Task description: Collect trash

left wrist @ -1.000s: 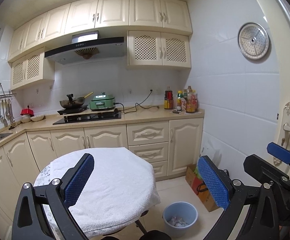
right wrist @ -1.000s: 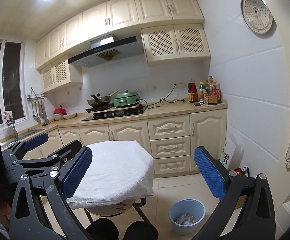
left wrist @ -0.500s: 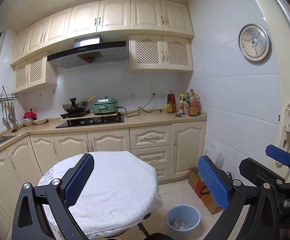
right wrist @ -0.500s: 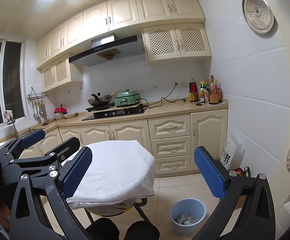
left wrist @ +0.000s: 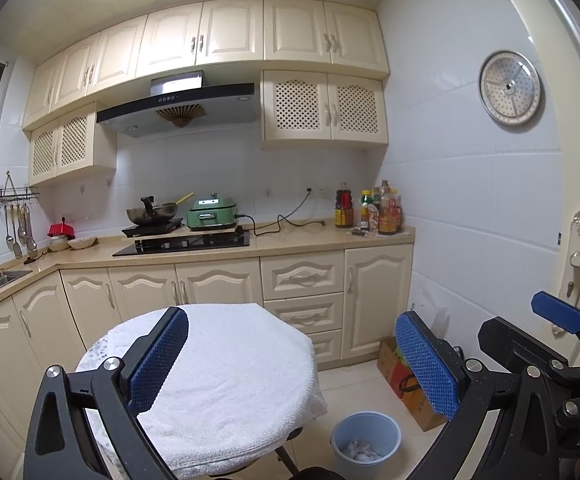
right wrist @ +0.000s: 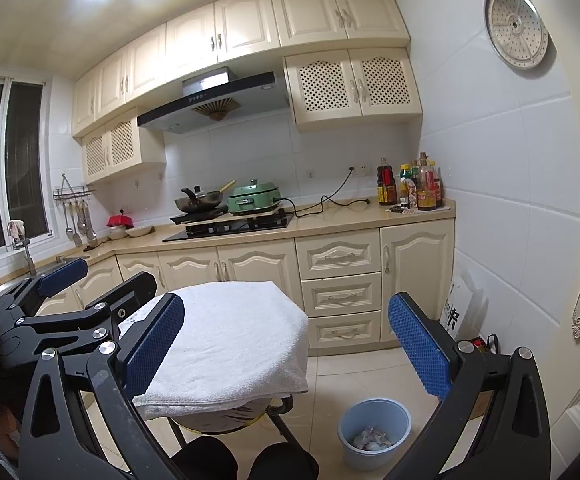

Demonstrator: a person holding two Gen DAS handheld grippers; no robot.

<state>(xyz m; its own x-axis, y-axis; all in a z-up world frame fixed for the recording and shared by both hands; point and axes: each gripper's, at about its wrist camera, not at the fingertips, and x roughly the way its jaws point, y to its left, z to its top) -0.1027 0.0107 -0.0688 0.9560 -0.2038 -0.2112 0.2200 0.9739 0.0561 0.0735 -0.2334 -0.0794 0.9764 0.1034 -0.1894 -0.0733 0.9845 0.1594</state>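
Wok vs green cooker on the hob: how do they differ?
The wok is dark metal and open-topped with a long handle; the green cooker is boxy, lidded and plugged in by a black cord. The wok sits left of the green cooker. Both rest on the stove, raised on boards.

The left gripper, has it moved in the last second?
Yes. The left gripper has tilted upward: in its view the blue bin and stove sit lower than before.
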